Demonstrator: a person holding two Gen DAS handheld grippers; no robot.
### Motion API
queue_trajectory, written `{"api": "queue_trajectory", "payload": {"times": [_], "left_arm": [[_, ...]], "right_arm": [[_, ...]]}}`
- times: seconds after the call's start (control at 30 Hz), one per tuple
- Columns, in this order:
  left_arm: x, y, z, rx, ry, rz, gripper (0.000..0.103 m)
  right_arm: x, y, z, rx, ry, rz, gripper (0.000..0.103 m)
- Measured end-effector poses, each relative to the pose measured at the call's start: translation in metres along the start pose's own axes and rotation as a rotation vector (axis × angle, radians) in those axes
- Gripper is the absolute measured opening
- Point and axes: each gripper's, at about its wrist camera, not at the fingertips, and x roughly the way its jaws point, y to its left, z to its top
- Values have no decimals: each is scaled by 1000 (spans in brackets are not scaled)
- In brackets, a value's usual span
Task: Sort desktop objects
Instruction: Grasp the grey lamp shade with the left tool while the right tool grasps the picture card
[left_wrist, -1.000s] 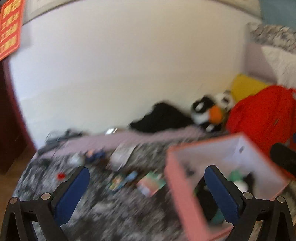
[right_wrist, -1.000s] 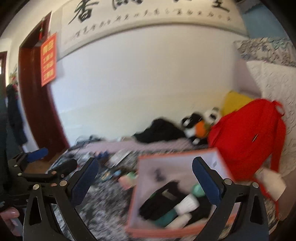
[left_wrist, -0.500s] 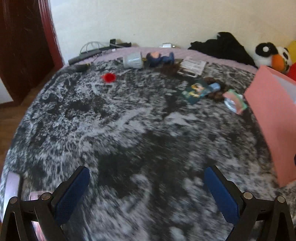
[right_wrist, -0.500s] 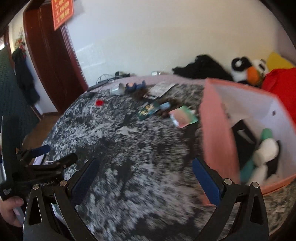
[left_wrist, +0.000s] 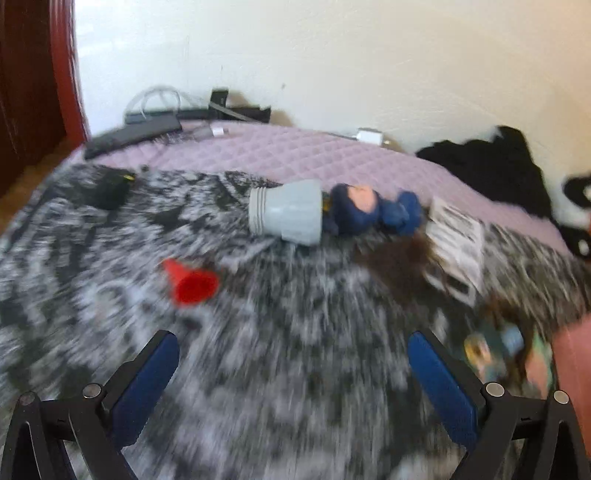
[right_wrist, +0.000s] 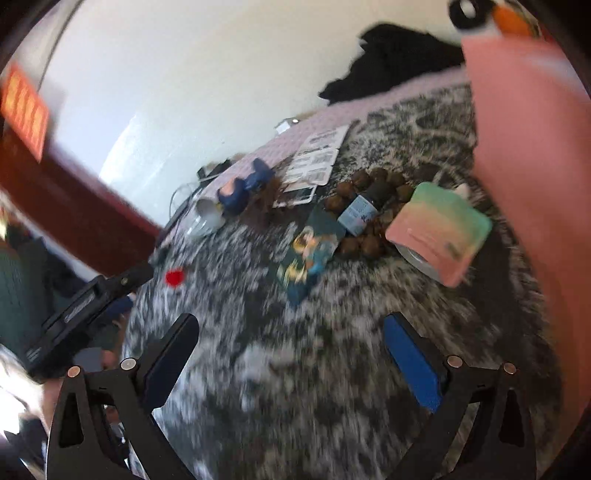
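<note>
Loose objects lie on a black-and-white fuzzy blanket (left_wrist: 295, 350). In the left wrist view a red cone (left_wrist: 190, 282) sits ahead left, with a grey cup (left_wrist: 286, 212) on its side and a blue plush figure (left_wrist: 369, 210) behind it. My left gripper (left_wrist: 293, 373) is open and empty, low over the blanket. In the right wrist view a pink-green pouch (right_wrist: 441, 230), a small blue bottle (right_wrist: 360, 212), brown beads (right_wrist: 373, 243) and a picture card (right_wrist: 308, 254) lie ahead. My right gripper (right_wrist: 291, 358) is open and empty. The pink box (right_wrist: 528, 184) stands at the right.
A printed sheet (left_wrist: 456, 247) lies right of the plush figure. Black clothing (left_wrist: 495, 166) and cables with a white charger (left_wrist: 369, 134) sit along the wall on a lilac quilt (left_wrist: 295, 151). A dark red door frame (left_wrist: 33, 74) is at left. The left tool (right_wrist: 88, 306) shows in the right wrist view.
Both grippers have swung down from the wall view and advanced over the blanket toward the scattered objects, which now look much closer. Both stay open and empty.
</note>
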Motion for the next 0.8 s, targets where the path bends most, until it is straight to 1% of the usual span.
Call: {"api": "queue_trajectory", "payload": {"times": [0.03,0.1,0.23,0.33,0.4,0.43,0.5,0.53,0.6,0.67,0.7,0.73,0.8], "left_arm": [[17,1,9,-16,14,-3,102],[47,-2,20,-21,42,18,101],[88,-3,36,-10,61,56,100],[106,-3,48,-17,66,72,100],[109,-2,56,-31,51,51,98],[111,-1,59,-37,43,39,87],[111,-1,63,-32,37,0,60],[111,-1,65,-27,41,-15,60],[109,-2,63,-25,44,-1,60],[105,-4,60,-18,46,11,59],[98,-4,58,-17,40,11,59],[91,-3,56,-17,35,10,59],[75,-4,51,-17,22,6,59]], "right_arm": [[10,-5,5,25,3,17,100],[29,-15,16,76,9,52,99],[65,-33,36,166,16,118,98],[73,-33,41,160,-1,135,99],[79,-31,44,150,-5,136,100],[81,-29,46,144,-5,137,101],[86,-25,47,132,-4,140,101],[89,-23,48,124,-4,139,101],[94,-18,48,110,-8,132,101],[102,-12,50,95,-3,123,90],[107,-10,50,88,14,114,57],[110,-10,50,88,31,113,10],[113,-13,45,116,65,137,9]]}}
